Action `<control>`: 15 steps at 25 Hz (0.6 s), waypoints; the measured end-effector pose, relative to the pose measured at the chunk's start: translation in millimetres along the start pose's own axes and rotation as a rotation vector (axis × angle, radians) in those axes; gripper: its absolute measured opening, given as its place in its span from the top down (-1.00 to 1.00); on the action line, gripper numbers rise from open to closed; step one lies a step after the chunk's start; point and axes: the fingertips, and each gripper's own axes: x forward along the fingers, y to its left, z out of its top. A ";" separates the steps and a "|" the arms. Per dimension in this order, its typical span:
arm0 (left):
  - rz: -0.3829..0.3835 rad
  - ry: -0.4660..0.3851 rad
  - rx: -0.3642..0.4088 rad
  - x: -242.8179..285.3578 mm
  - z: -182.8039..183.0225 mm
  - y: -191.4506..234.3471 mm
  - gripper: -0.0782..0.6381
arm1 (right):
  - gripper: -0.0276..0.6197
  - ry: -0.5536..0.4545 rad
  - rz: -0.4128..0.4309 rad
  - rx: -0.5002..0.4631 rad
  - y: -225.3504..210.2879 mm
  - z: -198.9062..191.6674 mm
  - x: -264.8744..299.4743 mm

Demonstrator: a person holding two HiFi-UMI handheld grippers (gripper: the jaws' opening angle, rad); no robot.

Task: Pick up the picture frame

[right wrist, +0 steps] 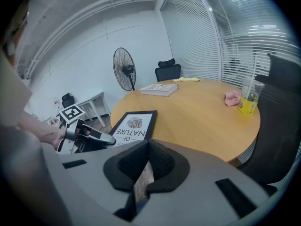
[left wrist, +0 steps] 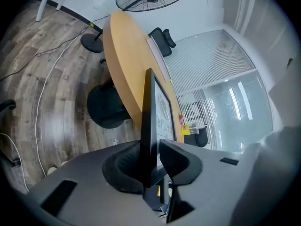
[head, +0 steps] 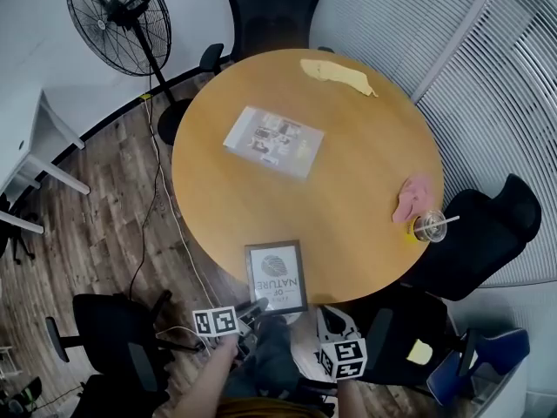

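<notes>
the left gripper [left wrist: 150, 142] is clenched on the near edge of the picture frame [left wrist: 149, 107], which lies at the table [head: 365, 138] rim. the right gripper [right wrist: 147, 145] is closed and empty. grasp looks made; a level lift seems next.

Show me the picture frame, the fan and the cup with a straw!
picture frame [head: 277, 277]: head view, on the white print inside it.
fan [head: 113, 11]: head view, on the middle of its round cage.
cup [head: 428, 226]: head view, on its open top.
</notes>
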 end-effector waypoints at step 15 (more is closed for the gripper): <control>0.009 -0.011 0.238 -16.4 18.1 -52.6 0.57 | 0.88 -0.066 -0.020 -0.019 15.5 24.7 -20.3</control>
